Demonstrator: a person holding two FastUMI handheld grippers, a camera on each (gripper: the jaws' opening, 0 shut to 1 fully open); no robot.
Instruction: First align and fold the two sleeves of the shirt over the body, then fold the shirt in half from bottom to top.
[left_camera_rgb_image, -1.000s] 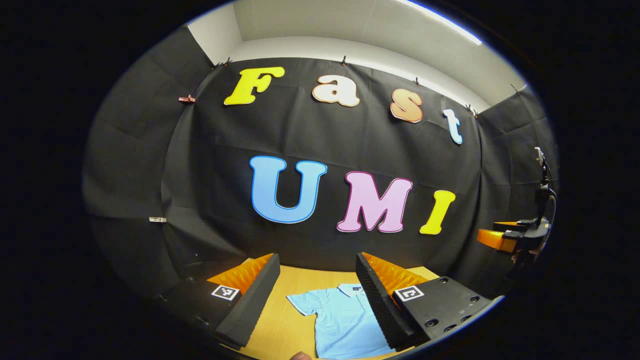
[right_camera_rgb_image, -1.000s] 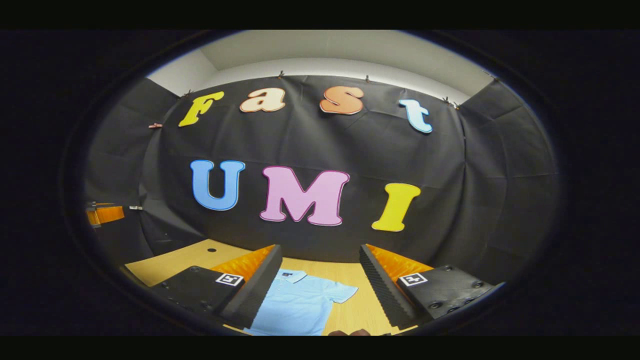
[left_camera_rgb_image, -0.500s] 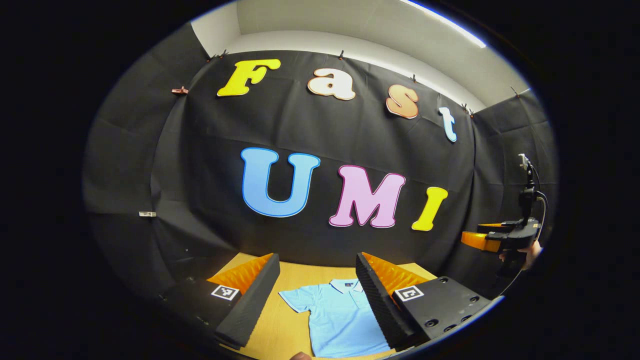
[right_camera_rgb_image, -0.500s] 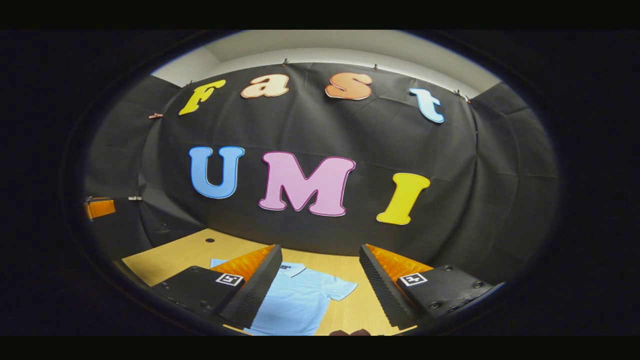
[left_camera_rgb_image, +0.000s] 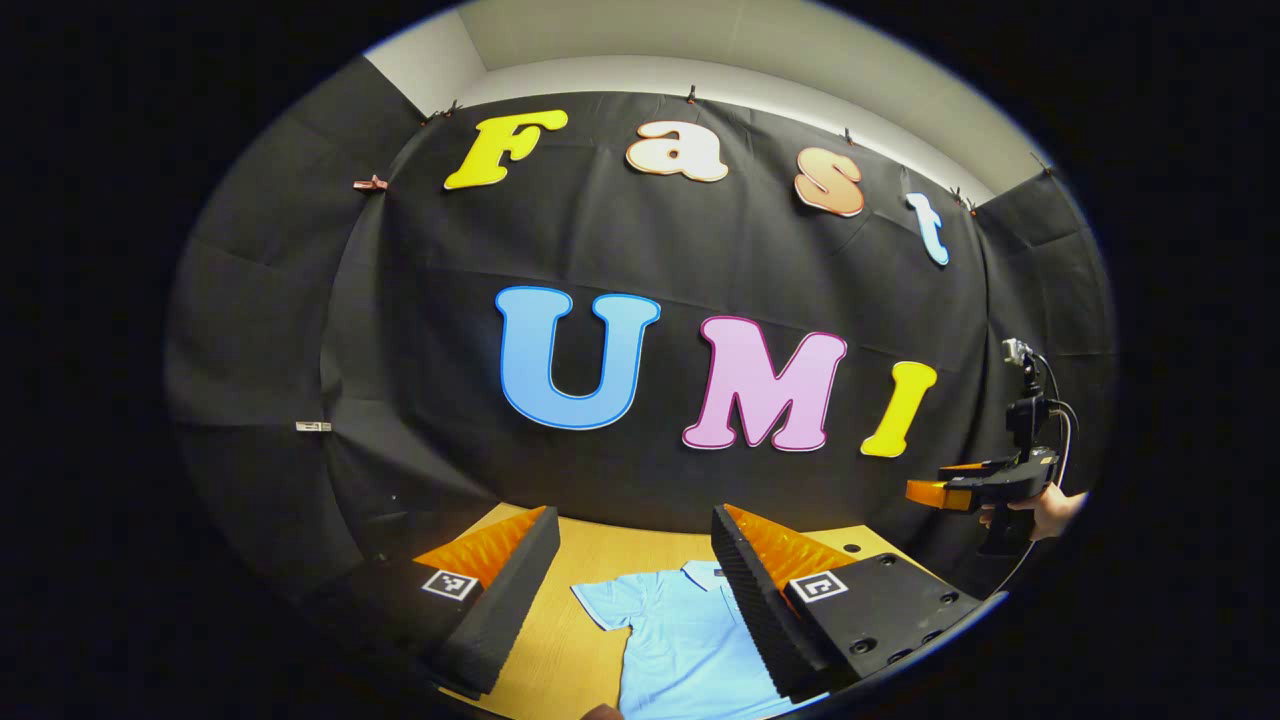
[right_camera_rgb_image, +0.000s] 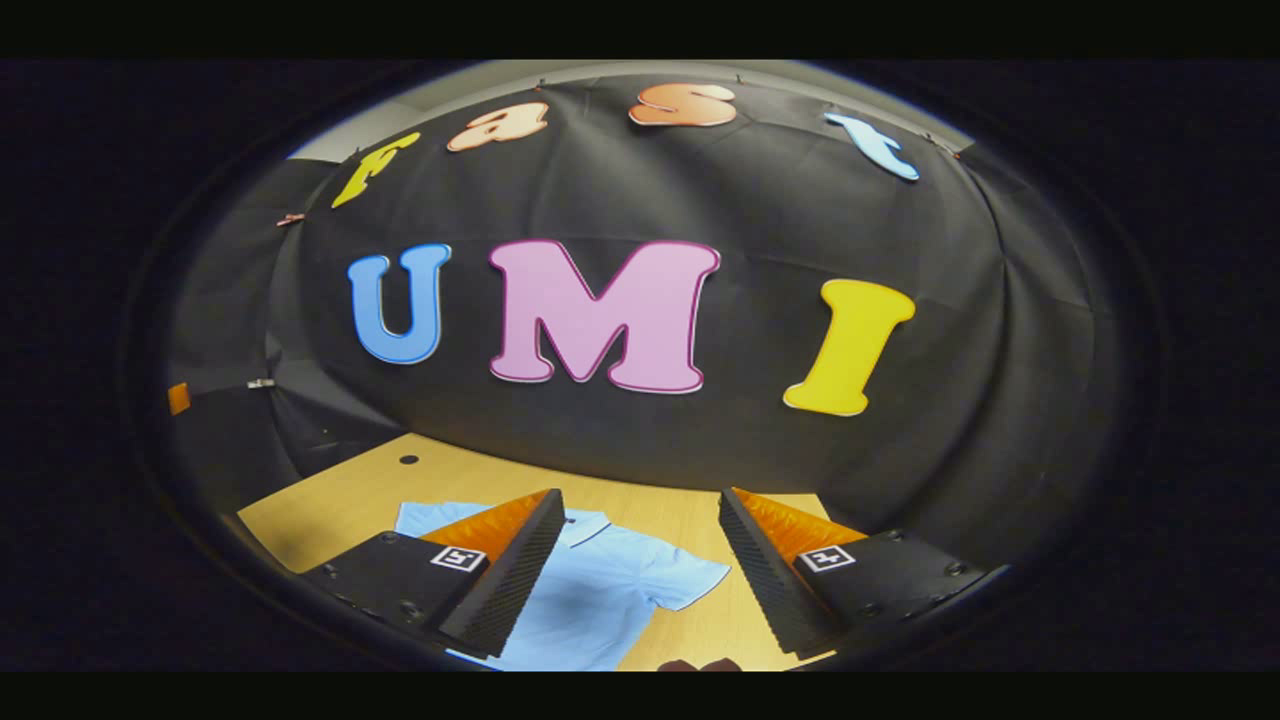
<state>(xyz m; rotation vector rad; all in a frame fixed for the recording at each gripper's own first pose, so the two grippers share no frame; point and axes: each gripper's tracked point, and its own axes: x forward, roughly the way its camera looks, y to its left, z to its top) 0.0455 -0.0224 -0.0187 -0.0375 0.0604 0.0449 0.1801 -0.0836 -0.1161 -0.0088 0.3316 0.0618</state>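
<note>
Light blue shirt (left_camera_rgb_image: 680, 640) lies flat and unfolded on the wood table (left_camera_rgb_image: 560, 650), collar toward the wall, both sleeves spread out. Left gripper (left_camera_rgb_image: 635, 600) is above the table with jaws wide apart, holding nothing. Right gripper (right_camera_rgb_image: 640, 585) likewise has jaws spread, empty, above the shirt (right_camera_rgb_image: 600, 600). A hand (left_camera_rgb_image: 1045, 510) holds the right gripper, seen far right in the left gripper view.

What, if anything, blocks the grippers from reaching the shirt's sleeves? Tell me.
Nothing visible does. The shirt lies flat on the bare wooden table, sleeves spread out. The left gripper and right gripper are open, above it.
</note>
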